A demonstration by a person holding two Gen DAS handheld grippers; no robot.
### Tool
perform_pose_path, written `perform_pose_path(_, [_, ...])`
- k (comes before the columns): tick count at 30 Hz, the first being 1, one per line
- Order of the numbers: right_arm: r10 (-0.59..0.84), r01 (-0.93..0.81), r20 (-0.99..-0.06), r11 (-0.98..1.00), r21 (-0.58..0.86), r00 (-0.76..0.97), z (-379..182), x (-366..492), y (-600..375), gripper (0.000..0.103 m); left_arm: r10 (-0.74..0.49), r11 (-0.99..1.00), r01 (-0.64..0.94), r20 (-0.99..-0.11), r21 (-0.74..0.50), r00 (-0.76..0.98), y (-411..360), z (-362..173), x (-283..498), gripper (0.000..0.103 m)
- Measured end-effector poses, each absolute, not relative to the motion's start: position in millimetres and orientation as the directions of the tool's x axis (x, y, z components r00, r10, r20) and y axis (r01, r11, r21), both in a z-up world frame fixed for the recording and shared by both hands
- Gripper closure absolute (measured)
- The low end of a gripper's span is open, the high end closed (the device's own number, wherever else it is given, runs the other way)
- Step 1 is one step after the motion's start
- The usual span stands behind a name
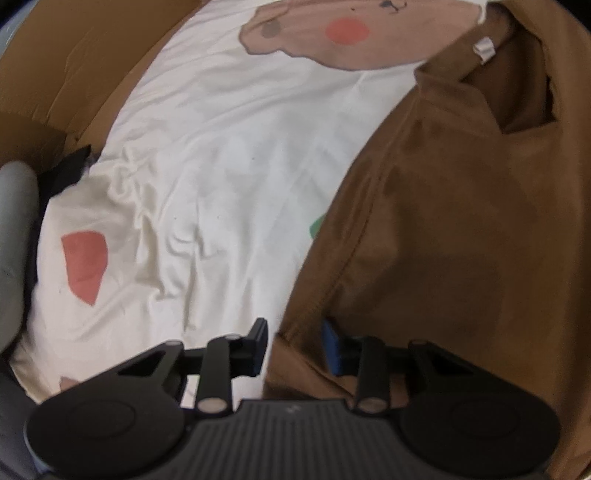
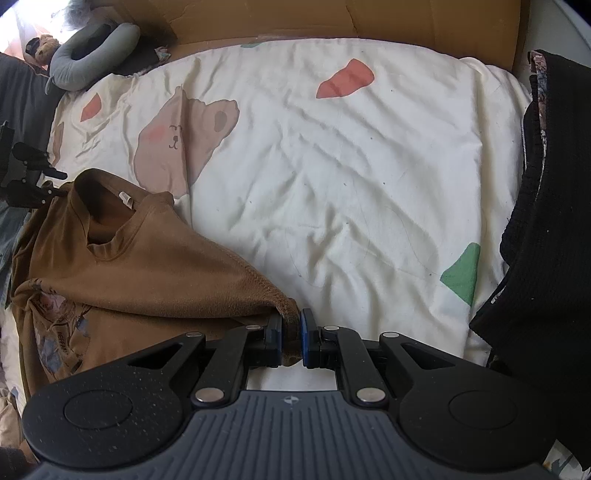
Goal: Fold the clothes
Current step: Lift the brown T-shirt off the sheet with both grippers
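Note:
A brown T-shirt [image 1: 461, 240] lies crumpled on a white bedsheet [image 1: 221, 147] printed with bears and carrots. In the left wrist view my left gripper [image 1: 295, 343] points down at the shirt's edge. Its jaws stand apart with a fold of brown cloth between them, and the left pad is clear of the cloth. In the right wrist view my right gripper [image 2: 291, 334] is shut on a stitched corner of the T-shirt [image 2: 147, 258], pulling it taut above the bedsheet [image 2: 332, 166]. The collar with its white label [image 2: 126, 199] faces up. The left gripper [image 2: 59, 182] shows at the shirt's far shoulder.
A black garment [image 2: 535, 221] hangs over the bed's right side. A grey neck pillow [image 2: 92, 44] and a plush toy [image 2: 44, 46] lie at the far left corner. A brown board [image 2: 332, 18] backs the bed. The grey pillow [image 1: 14, 240] shows at the left.

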State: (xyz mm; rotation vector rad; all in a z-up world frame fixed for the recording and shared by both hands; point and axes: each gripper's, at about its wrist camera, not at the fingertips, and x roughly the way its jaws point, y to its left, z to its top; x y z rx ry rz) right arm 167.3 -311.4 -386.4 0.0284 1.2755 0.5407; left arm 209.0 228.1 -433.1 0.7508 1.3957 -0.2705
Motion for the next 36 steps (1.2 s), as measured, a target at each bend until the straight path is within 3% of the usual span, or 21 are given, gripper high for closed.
perform_pose_path(4, [0.395, -0.370, -0.900, 0.876, 0.309, 0.183, -387.1, 167.3, -310.4, 0.095, 0.240, 0.736, 0.614, -0.958, 0.287, 0.160, 228.4, -443.7, 212.6, 0.074])
perform_pose_path(13, [0.393, -0.372, -0.902, 0.876, 0.308, 0.177, -390.5, 167.0, -309.7, 0.095, 0.213, 0.725, 0.630, -0.961, 0.276, 0.177, 232.5, -453.8, 203.3, 0.078])
perform_pose_path(20, [0.396, -0.371, -0.900, 0.876, 0.309, 0.185, -391.4, 167.2, -309.8, 0.095, 0.212, 0.702, 0.645, -0.953, 0.302, 0.215, 232.8, -453.3, 195.1, 0.094])
perform_pose_path(36, [0.357, -0.408, -0.898, 0.883, 0.234, 0.257, -384.7, 185.5, -302.7, 0.095, 0.256, 0.762, 0.494, -0.895, 0.420, 0.366, 242.4, -418.6, 215.9, 0.095])
